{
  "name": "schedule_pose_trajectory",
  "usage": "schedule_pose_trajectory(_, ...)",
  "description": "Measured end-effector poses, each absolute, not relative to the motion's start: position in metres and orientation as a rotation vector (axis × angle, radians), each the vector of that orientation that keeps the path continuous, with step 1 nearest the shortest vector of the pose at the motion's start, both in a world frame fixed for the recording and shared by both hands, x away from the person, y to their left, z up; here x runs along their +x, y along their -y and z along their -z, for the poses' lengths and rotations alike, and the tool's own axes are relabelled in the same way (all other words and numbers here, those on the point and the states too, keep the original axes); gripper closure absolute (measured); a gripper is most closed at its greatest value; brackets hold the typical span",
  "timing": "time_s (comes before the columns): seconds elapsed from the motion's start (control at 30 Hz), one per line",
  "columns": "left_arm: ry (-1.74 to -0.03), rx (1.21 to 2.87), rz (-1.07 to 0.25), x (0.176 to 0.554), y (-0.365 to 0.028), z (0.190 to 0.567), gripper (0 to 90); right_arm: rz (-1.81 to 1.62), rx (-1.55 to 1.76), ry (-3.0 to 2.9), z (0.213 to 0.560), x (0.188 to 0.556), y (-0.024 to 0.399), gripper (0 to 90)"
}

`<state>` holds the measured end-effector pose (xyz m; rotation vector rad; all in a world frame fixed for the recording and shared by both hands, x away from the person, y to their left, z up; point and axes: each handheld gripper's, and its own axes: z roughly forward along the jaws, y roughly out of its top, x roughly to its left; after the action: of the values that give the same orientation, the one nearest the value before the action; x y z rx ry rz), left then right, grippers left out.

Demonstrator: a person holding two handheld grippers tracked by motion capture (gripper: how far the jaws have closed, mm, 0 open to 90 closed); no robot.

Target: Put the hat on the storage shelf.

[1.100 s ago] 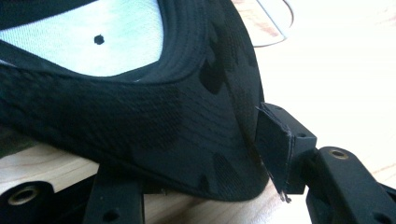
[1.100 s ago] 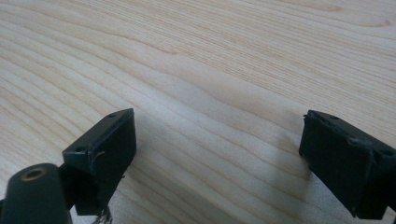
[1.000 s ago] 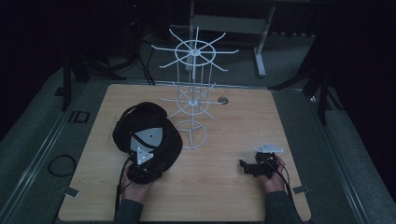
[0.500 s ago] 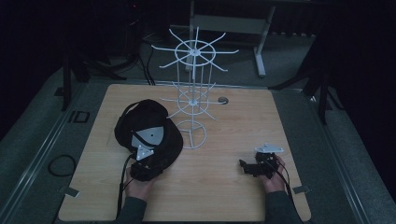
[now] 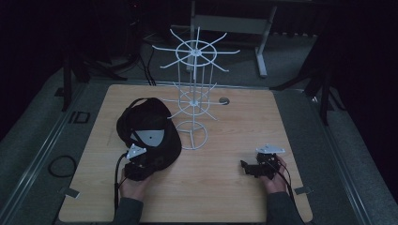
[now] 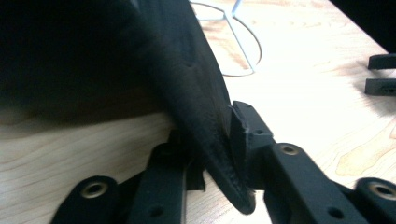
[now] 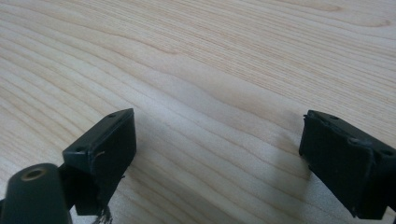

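The left gripper (image 6: pixel 219 163) had just been closing, and its jaws now pinched the brim of the black cap (image 5: pixel 149 136), one pad above the fabric and one beneath. Compared with a second ago, the cap's near edge had come up a little off the table (image 5: pixel 225 197) while the crown rested near the foot of the white wire rack (image 5: pixel 193 101). That looked like the pick-up secured, with a lift toward the rack's prongs the likely follow-on. The right gripper (image 7: pixel 215 158) sat apart on the table, jaws spread wide and nothing between them. No containers stood anywhere; the rack's arms hung bare.
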<state>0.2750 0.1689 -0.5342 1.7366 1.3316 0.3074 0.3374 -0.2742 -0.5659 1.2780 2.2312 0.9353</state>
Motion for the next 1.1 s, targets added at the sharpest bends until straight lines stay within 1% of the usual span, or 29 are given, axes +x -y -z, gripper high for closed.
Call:
schedule_pose_trajectory(0.23, -1.313, 1.718, -0.324, 0.274, -0.171, 0.528, 86.6, -0.935, 1.281, -2.232, 0.566, 0.337, 0.274, 10.9)
schedule_pose_trajectory(0.7, -1.309, 1.724, -0.332, 0.274, -0.173, 0.522, 86.8, -0.935, 1.281, -2.232, 0.566, 0.337, 0.274, 10.9)
schedule_pose_trajectory(1.1, -1.314, 1.721, -0.387, 0.278, -0.184, 0.511, 86.8, -0.935, 1.281, -2.232, 0.566, 0.337, 0.274, 10.8)
